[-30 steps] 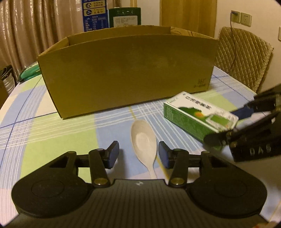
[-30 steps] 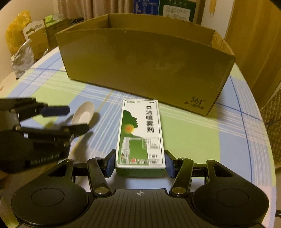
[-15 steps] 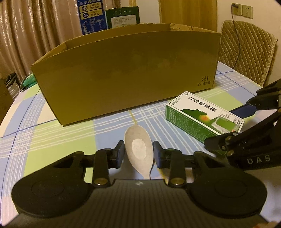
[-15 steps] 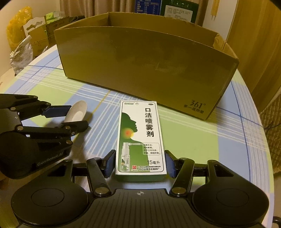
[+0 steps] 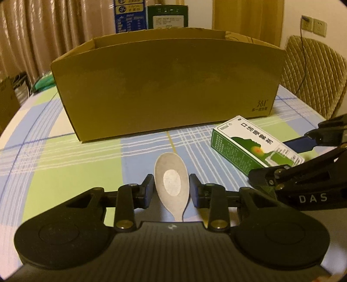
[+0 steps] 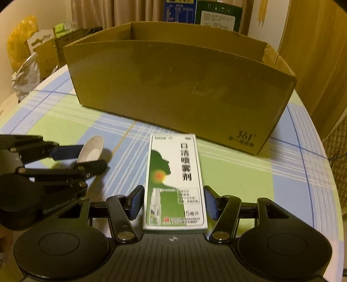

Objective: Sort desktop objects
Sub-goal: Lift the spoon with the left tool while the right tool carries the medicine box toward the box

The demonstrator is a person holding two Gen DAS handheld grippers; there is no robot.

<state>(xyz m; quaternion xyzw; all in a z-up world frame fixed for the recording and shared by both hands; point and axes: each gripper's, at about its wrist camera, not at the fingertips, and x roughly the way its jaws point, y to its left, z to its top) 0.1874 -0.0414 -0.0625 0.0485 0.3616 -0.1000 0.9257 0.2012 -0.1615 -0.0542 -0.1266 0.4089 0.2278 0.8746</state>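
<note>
A white spoon (image 5: 171,184) sits between the fingers of my left gripper (image 5: 171,191), which is shut on its bowl and holds it above the checked tablecloth. It also shows in the right wrist view (image 6: 92,149). A green and white medicine box (image 6: 174,182) lies lengthwise between the fingers of my right gripper (image 6: 173,204), which is shut on its sides and holds it lifted. The box also shows in the left wrist view (image 5: 256,144). A large open cardboard box (image 5: 169,84) stands just beyond both grippers.
The round table (image 6: 303,173) has a blue, green and white checked cloth. A padded chair (image 5: 314,71) stands at the back right. Bags and small cartons (image 6: 32,56) sit beyond the table's left edge. Curtains and printed boxes (image 5: 149,15) are behind the cardboard box.
My left gripper closed on the spoon and raised it. My right gripper lifted the medicine box off the cloth. Both views now sit higher and nearer the cardboard box.
</note>
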